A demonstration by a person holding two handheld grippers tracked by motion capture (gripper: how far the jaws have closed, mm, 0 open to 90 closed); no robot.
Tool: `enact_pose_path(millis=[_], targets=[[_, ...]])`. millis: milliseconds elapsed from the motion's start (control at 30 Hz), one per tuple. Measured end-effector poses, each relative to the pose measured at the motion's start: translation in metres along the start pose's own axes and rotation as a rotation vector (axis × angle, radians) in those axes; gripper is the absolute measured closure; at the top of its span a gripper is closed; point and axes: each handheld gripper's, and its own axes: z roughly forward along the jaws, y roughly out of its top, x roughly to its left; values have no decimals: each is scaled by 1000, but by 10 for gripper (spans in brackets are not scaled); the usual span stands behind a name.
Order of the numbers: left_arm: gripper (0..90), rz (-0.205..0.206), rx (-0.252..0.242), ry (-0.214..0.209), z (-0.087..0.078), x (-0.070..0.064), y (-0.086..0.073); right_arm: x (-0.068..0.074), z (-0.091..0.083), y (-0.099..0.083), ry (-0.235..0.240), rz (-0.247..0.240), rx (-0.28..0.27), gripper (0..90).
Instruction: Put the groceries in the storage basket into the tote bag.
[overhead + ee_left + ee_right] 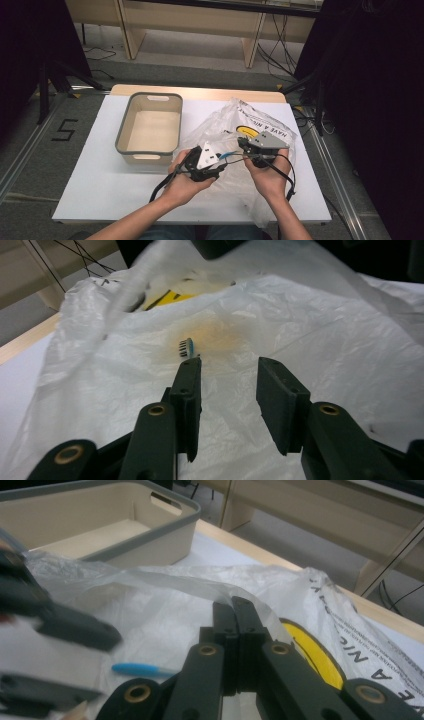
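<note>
1. Translucent white plastic is what you are working in: the plastic bag (250, 135) lies at centre right of the high view, to the right of the beige bin (150, 127) on the white table (100, 185).
2. Your right gripper (234, 605) is clenched on a fold of the bag's edge; in the right gripper view its jaws stand pressed together at lower centre with the film running between them.
3. Your left gripper (227, 372) is released; in the left gripper view its jaws stand well apart at the bottom of the frame with nothing between them.
4. Locate the toothbrush (187, 347). Its blue-and-white bristle head shows just above the tip of the jaw on the left, at centre frame. In the right gripper view its blue handle (137, 669) lies at lower left, running roughly left to right.
5. Note the governing relation: the brush lies directly ahead of the left gripper, slightly left of the gap, and appears to rest against the bag film.
6. The left gripper is the nearer tool. A likely next move is to shift it slightly left, then close across the brush.
</note>
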Motion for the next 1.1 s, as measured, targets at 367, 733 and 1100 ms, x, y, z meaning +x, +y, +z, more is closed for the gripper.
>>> enact_pose_path(millis=[367, 733, 1100], targets=[[622, -105, -22, 60, -40, 23, -16, 1, -2, -25, 82, -3, 103, 900], [770, -72, 105, 139, -20, 43, -33, 9, 16, -54, 194, -26, 269, 900], [769, -105, 224, 141, -9, 51, -57, 18, 29, -77, 298, -32, 419, 818]])
